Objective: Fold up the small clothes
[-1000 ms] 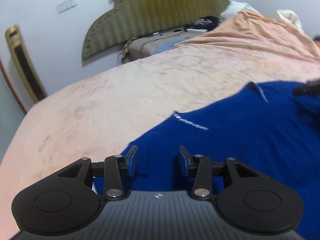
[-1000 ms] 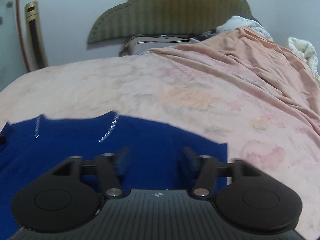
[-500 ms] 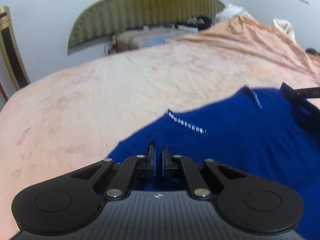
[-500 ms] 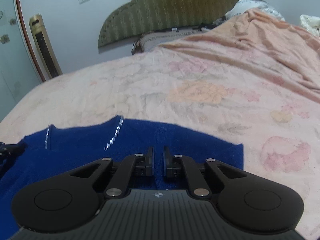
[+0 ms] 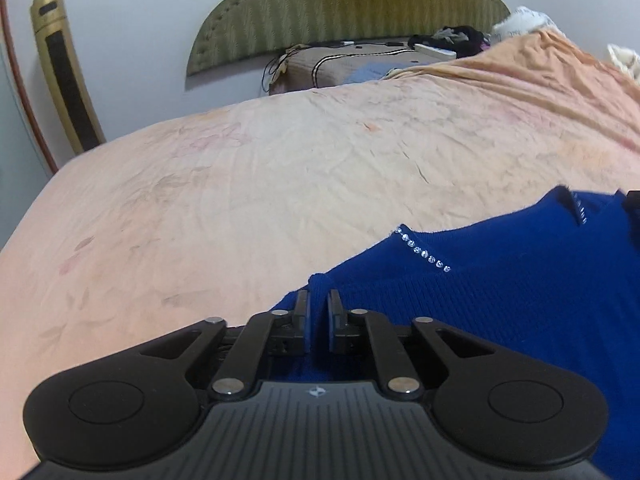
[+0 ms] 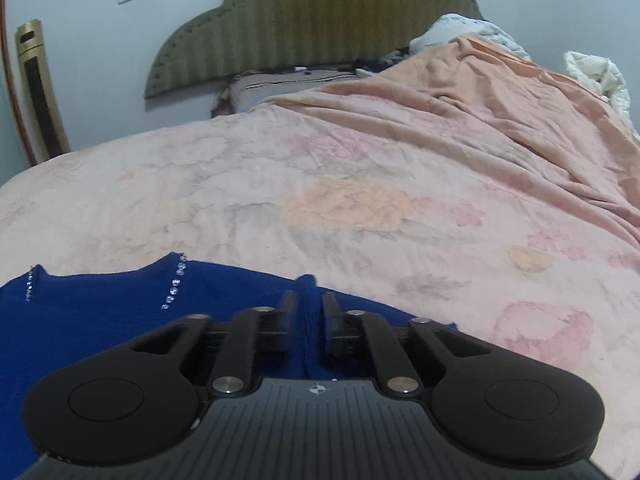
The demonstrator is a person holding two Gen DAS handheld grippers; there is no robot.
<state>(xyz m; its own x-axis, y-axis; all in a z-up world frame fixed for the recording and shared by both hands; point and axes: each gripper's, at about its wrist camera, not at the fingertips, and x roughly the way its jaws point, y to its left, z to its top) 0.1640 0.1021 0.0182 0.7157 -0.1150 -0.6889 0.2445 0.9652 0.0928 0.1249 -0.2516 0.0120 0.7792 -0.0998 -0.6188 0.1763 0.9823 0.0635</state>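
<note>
Nearest, the left gripper (image 5: 319, 326) pinches a raised ridge of the blue top (image 5: 500, 292), its fingers loosening slightly; the right gripper (image 6: 308, 326) does likewise on the top's other shoulder, probably so both can lift 1 edge for folding. The top lies on the bed (image 5: 240, 184); its hem is cut off below.

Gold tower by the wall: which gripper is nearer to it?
Left. The left gripper is at the end of the blue sweater toward the gold tower; the right gripper is at the other end, farther away. Both jaws are opening, sweater fold between.
</note>
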